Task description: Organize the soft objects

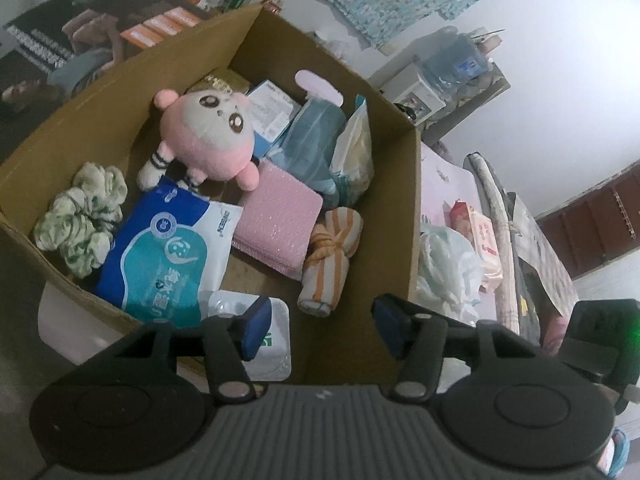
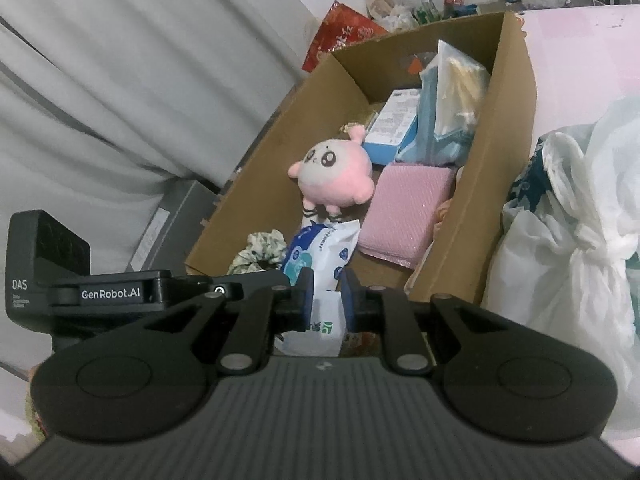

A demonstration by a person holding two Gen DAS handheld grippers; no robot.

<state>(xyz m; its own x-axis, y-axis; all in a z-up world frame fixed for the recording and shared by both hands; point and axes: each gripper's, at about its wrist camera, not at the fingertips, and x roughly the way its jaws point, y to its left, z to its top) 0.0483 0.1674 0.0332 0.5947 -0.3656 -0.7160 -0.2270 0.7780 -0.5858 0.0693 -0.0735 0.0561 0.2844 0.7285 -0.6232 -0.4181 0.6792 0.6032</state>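
box (image 1: 120, 92): open-topped, already packed with plush (image 1: 208, 136), wipes (image 1: 160, 248), sponge (image 1: 280, 216) | pack (image 2: 324, 320): white, at near box edge, long axis toward box | right gripper (image 2: 326, 296): clamped on pack, nearer | left gripper (image 1: 316, 328): parted, empty, over box.

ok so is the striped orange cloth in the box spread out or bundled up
Bundled up. The striped orange cloth is rolled and knotted around its middle, lying inside the cardboard box beside the pink pad.
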